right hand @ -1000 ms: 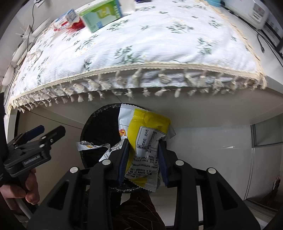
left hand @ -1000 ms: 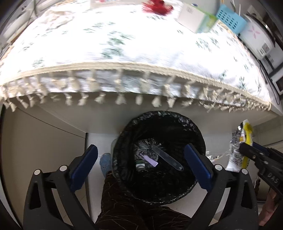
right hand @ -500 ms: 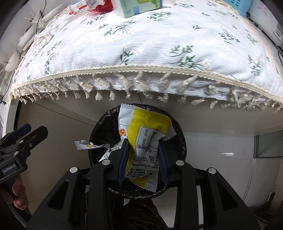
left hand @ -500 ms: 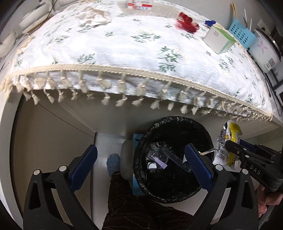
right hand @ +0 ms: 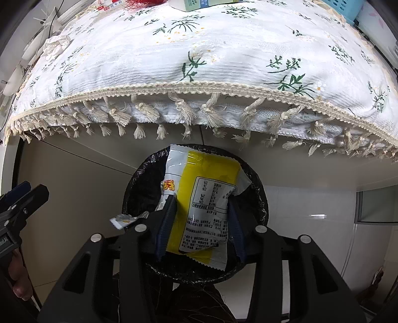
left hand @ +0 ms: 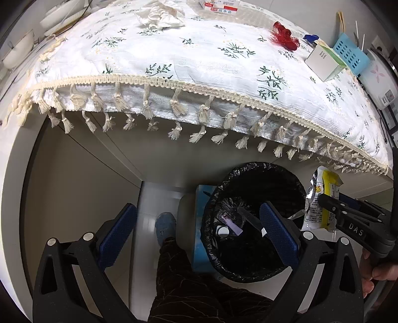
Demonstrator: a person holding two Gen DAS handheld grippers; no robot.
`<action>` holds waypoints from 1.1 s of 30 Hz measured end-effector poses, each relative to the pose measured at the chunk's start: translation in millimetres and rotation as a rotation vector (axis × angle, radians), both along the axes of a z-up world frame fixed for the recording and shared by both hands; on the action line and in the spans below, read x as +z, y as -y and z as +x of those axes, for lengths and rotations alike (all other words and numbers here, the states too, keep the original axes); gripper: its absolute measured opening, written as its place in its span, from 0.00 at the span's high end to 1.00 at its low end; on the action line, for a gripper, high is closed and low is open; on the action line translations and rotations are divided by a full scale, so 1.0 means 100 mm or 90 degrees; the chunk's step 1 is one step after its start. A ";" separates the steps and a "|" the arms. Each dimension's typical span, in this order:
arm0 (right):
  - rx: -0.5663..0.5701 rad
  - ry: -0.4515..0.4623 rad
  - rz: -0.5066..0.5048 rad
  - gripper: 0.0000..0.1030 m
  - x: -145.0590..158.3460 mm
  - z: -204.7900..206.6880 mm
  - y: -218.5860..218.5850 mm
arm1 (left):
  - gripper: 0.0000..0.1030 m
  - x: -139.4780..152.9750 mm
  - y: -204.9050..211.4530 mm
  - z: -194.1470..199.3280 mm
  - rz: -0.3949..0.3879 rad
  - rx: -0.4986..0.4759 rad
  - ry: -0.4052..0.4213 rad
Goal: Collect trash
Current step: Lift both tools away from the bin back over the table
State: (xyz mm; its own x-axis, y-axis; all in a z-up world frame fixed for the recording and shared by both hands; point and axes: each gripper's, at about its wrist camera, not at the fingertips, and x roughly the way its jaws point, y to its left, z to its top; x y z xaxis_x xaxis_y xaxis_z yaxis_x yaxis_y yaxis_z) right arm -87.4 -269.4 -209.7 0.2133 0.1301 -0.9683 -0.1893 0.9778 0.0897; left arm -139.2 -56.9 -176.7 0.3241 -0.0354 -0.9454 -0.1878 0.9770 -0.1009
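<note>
Nearest us, our right claw (right hand: 201, 223) has just been opening its jaws, with the yellow-and-white snack wrapper (right hand: 206, 198) between the blue pads (right hand: 166, 223); we cannot tell whether they still press on it. The wrapper hangs right over the black-lined trash bin (right hand: 258, 198) on the floor. Our left claw (left hand: 196, 236) stands wide open with nothing in it, beside the bin's rim. Farther off, the bench (left hand: 199, 62) under its floral cloth carries a crumpled tissue (left hand: 159, 15), red netting (left hand: 284, 34) and a white carton (left hand: 323, 60).
</note>
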 end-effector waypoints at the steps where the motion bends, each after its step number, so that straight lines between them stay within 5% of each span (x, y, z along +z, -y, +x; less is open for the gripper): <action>1: -0.001 0.002 0.001 0.55 0.01 0.00 0.01 | 0.06 0.00 -0.01 -0.01 0.001 0.000 0.000; 13: -0.017 0.072 0.000 0.19 0.55 0.06 0.21 | 0.06 0.30 -0.08 0.05 -0.006 0.006 0.016; 33: -0.026 0.163 0.010 0.09 1.33 0.36 0.11 | 0.06 0.92 -0.45 0.44 0.009 0.018 0.057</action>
